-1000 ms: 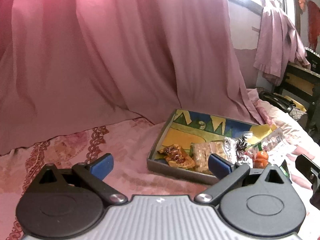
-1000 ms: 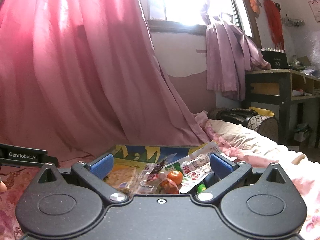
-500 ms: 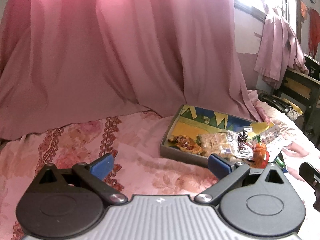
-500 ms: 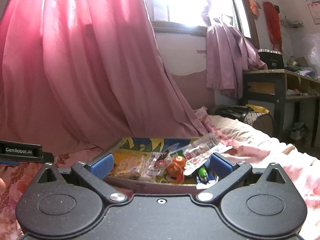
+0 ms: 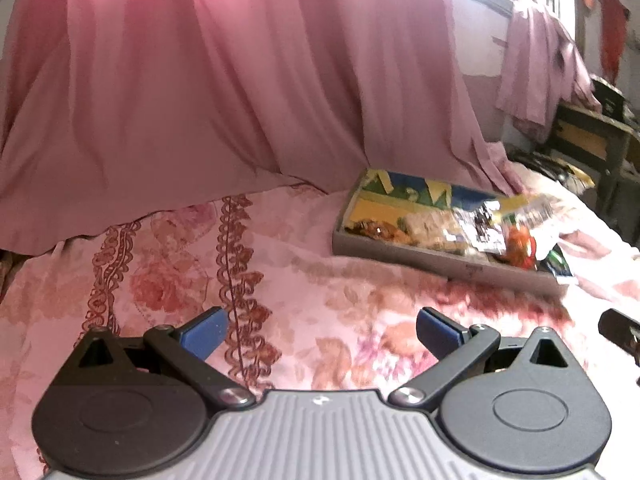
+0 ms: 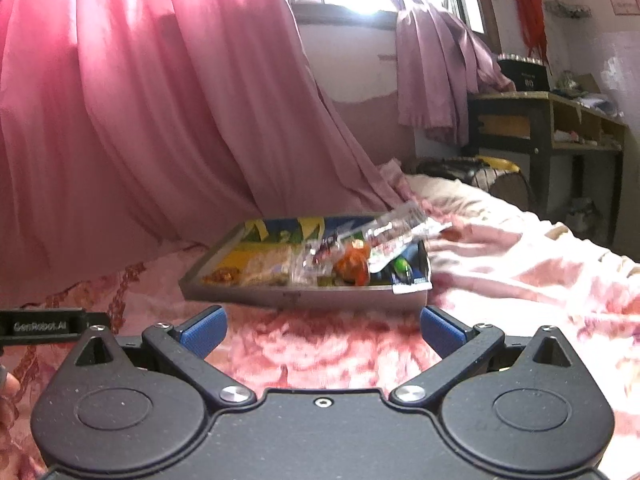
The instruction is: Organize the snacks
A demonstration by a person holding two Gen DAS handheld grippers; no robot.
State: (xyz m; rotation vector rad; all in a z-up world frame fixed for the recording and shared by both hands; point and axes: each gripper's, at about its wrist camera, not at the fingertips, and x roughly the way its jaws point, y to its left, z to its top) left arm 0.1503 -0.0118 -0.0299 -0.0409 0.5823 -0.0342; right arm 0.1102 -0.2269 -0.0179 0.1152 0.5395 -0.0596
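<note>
one tray (image 6: 304,298), two grippers, roughly five snack packets (image 6: 268,270), exact number unclear

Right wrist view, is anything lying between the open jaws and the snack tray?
Nothing visible does. Only bare floral bedspread lies between the right gripper and the tray's near wall.

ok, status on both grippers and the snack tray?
Left gripper open, empty. Right gripper open, empty. Grey painted snack tray on floral bedspread, snacks inside. Path clear.
</note>
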